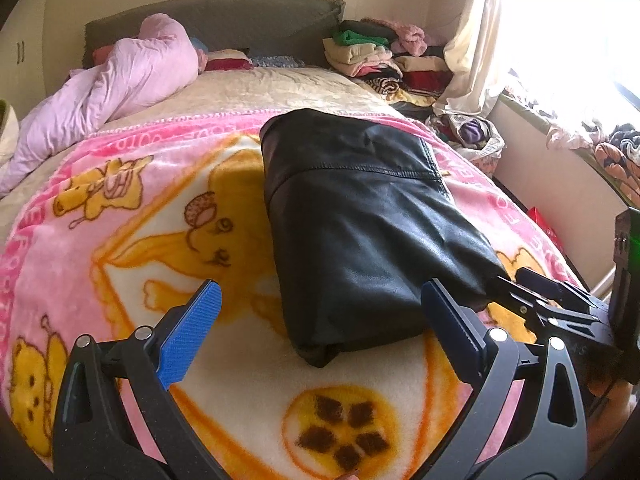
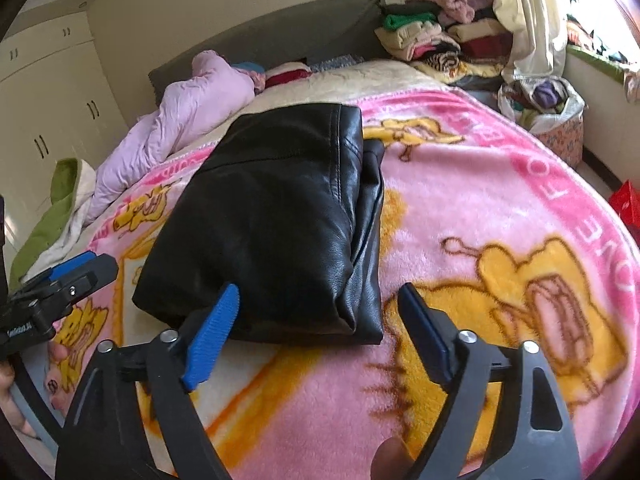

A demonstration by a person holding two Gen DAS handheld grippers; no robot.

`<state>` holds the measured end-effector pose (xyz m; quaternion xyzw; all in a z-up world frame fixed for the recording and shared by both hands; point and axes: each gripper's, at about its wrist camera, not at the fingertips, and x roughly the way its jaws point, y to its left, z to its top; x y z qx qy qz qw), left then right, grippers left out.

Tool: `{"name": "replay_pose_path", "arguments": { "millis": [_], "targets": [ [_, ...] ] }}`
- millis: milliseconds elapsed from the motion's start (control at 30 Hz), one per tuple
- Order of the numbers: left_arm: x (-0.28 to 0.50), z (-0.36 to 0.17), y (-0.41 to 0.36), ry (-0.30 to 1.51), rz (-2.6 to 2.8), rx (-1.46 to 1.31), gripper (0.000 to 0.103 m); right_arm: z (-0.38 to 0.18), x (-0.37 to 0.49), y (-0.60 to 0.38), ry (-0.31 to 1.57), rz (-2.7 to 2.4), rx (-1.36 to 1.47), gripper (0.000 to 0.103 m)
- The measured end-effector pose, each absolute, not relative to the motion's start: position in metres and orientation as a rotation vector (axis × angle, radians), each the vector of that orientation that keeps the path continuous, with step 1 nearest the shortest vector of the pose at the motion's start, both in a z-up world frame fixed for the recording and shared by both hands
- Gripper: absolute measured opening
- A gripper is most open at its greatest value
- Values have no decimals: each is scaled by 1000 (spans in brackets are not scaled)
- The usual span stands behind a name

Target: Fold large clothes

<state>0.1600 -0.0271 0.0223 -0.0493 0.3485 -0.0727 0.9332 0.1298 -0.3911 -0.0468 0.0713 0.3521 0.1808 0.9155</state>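
Two open grippers hover low over a bed covered by a pink blanket (image 1: 120,208) printed with yellow cartoon bears, and a black leather jacket (image 1: 360,216) lies folded into a thick bundle on the middle of it. The left gripper (image 1: 320,320) has its blue-padded jaws spread wide, empty, at the near end of the bundle; the right gripper (image 2: 316,324) is spread too, its left pad just at the jacket's near edge, though whether it touches is hard to tell. Beyond the blanket a cream sheet (image 1: 256,88) runs to a dark headboard (image 1: 224,16), with a crumpled lilac quilt (image 1: 116,80) at the left and a pile of folded clothes (image 1: 376,56) in the far right corner. A pale curtain (image 1: 476,40) hangs by a bright, washed-out window. White wardrobe doors (image 2: 52,92) line the left wall in the right wrist view. The jacket's underside and inner folds are hidden, and a red object (image 2: 626,200) at the bed's right edge is cut off.
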Motion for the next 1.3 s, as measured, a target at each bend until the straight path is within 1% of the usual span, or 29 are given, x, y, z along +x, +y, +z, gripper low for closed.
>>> {"name": "replay_pose_path", "arguments": {
  "millis": [100,133,333,533,800,1100,1300],
  "targets": [
    [156,27,-26,703,-146,-99,94,-39,122,-392,693,385,159,91],
    [154,28,-25,701,-145,-99,94,-36,118,-392,677,392,165,95],
    [140,44,-17,652,-129,-105,94,-16,91,-390,583,376,143,98],
    [119,50,-13,616,-135,-95,94,-3,58,-395,501,342,146,99],
    [94,42,-9,610,-166,-95,94,4,14,-406,452,294,154,99],
    [67,28,-17,622,-191,-51,94,5,-26,-399,416,264,88,99],
    [52,19,-17,611,-174,-59,94,5,-48,-387,355,265,17,99]
  ]
}}
